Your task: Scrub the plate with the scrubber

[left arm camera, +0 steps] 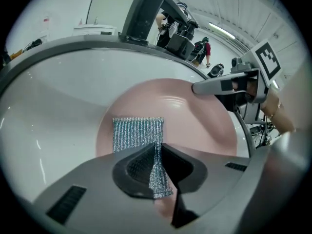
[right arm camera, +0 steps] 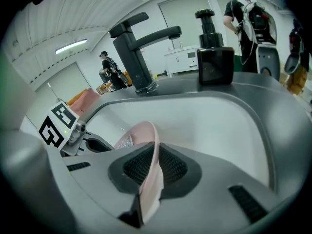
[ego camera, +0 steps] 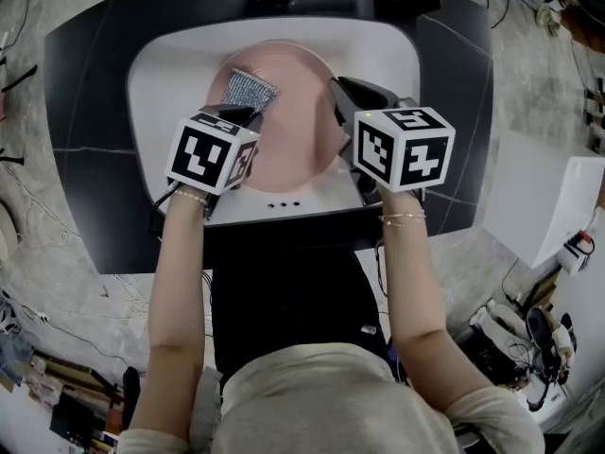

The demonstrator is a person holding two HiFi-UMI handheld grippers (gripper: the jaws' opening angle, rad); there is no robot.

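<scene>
The scrubber (ego camera: 248, 90), a silvery mesh pad, was pinched by its near edge between the clenched fingers (left arm camera: 92, 184) of the left gripper (ego camera: 248, 112). Most of the pad lay just ahead of those fingers, spread flat on the face of the pink plate (ego camera: 298, 112). The plate was propped at a tilt inside the white sink (ego camera: 170, 64). Its rim was clamped edge-on between the fingers (right arm camera: 195, 177) of the right gripper (ego camera: 338, 97).

The step in hand was judged to be the scrubbing stroke itself. It would be done well if the pad were pressed flat against the plate's face and swept across it towards the right fingers and back, so that the whole face was covered and not only the part just ahead of the left fingers. Only a narrow strip of mesh was gripped, so moderate pressure was advised, lest the pad be dragged out. The hold on the rim was best left firm, so that the plate could not be turned or pushed down into the sink.
</scene>
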